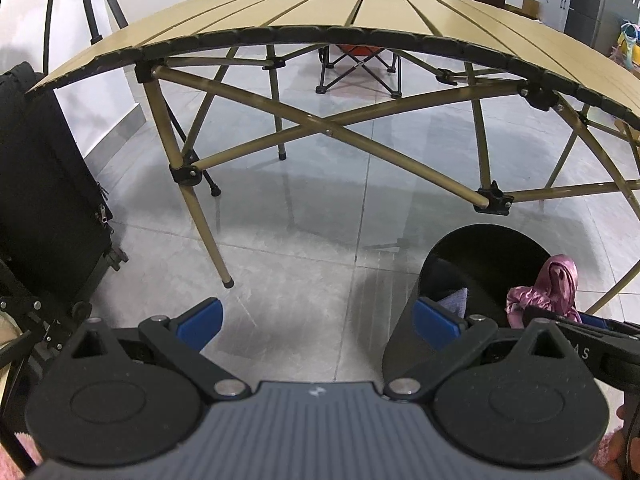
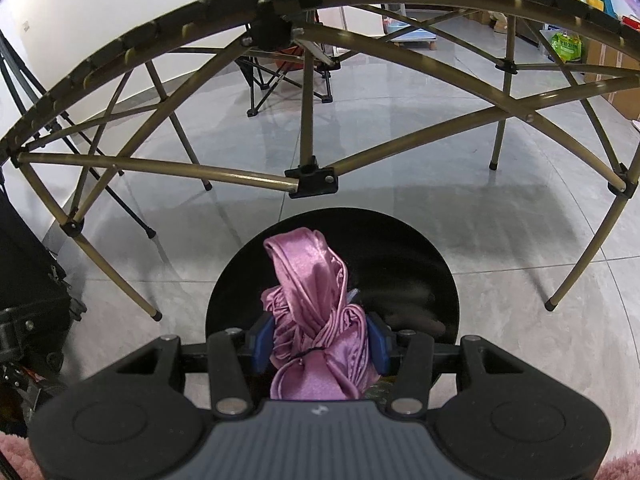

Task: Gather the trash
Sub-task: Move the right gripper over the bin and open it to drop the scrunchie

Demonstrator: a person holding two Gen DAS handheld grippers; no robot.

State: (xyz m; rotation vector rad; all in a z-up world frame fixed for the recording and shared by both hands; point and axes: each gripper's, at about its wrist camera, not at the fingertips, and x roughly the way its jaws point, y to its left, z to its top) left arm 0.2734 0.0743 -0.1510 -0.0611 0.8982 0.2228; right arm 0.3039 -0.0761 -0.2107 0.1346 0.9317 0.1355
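I have the pink satin cloth (image 2: 316,320) clamped in my right hand-held gripper (image 2: 320,340), its two blue pads (image 2: 262,342) pressed against either side of the bunched, knotted fabric. A thin dark band cinches the bundle low down, and a loop of the cloth stands up above the pads. The bundle hangs directly over the mouth of the black trash bin (image 2: 400,264), which stands on the grey tiled floor (image 2: 500,240); I cannot tell whether the cloth touches the bin's inside.

In the left wrist view the same cloth (image 1: 548,288) shows at the bin's (image 1: 480,256) right edge, held by the right hand-held gripper (image 1: 580,326) coming in from the side. Something pale purple (image 1: 454,298) lies inside the bin, too hidden to name.

My left hand-held gripper (image 1: 318,320) is spread wide and holds nothing, with floor between its blue pads (image 1: 206,316); its right pad sits in front of the bin's near wall.

Beyond the bin stands the folding table, its tan slatted tabletop (image 1: 320,4) on crossed tan legs (image 1: 200,216). A black wheeled case (image 1: 44,176) stands to the left, and a folding camp chair (image 1: 360,64) sits behind the table.
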